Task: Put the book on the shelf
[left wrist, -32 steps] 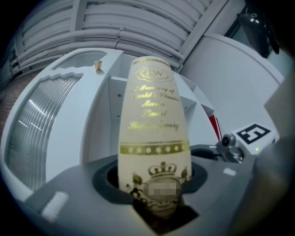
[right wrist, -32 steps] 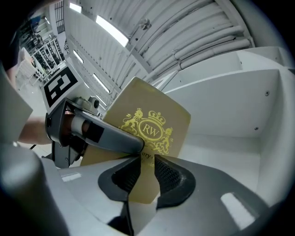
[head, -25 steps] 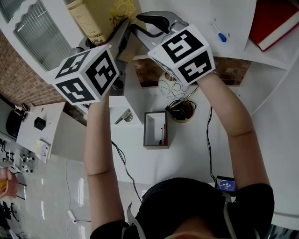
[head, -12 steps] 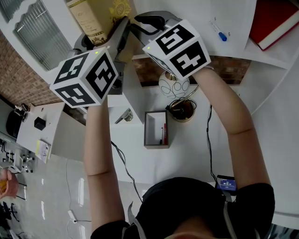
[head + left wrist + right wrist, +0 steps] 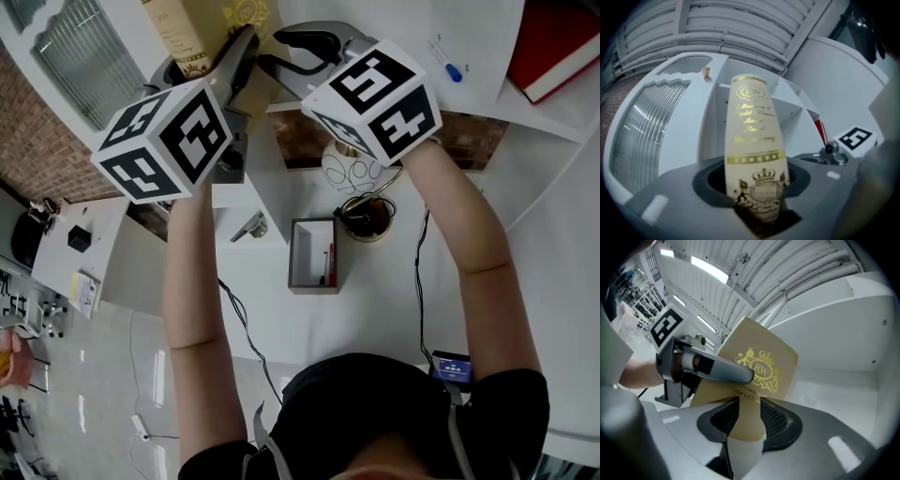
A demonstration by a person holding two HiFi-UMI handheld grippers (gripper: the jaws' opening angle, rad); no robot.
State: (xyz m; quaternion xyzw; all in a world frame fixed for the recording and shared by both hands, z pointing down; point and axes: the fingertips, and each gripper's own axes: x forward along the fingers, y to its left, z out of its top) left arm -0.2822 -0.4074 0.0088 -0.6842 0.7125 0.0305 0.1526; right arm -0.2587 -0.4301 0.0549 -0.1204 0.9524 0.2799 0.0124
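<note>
A tan book (image 5: 202, 28) with gold print is held up against the white shelf (image 5: 272, 178). My left gripper (image 5: 220, 56) holds it by the spine (image 5: 752, 136). Its jaws (image 5: 757, 187) have just been closing and stand on both sides of the spine. One left finger (image 5: 722, 369) lies across the crested cover (image 5: 764, 366). My right gripper (image 5: 272, 58) is shut on the book's lower corner. Its jaws (image 5: 749, 416) have just been opening a little, and the pads still touch the book. The book's far end is cut off in the head view.
A red book (image 5: 553, 42) lies on the shelf at the upper right, with a blue-capped pen (image 5: 441, 61) near it. Below stand a patterned white cup (image 5: 347, 169), a dark mug (image 5: 367, 217) and a small open box (image 5: 311, 255). A cabinet with ribbed glass (image 5: 651, 126) is at the left.
Both grippers have stayed on the book at the shelf. The left marker cube has shifted slightly left and the right one slightly right in the head view.
</note>
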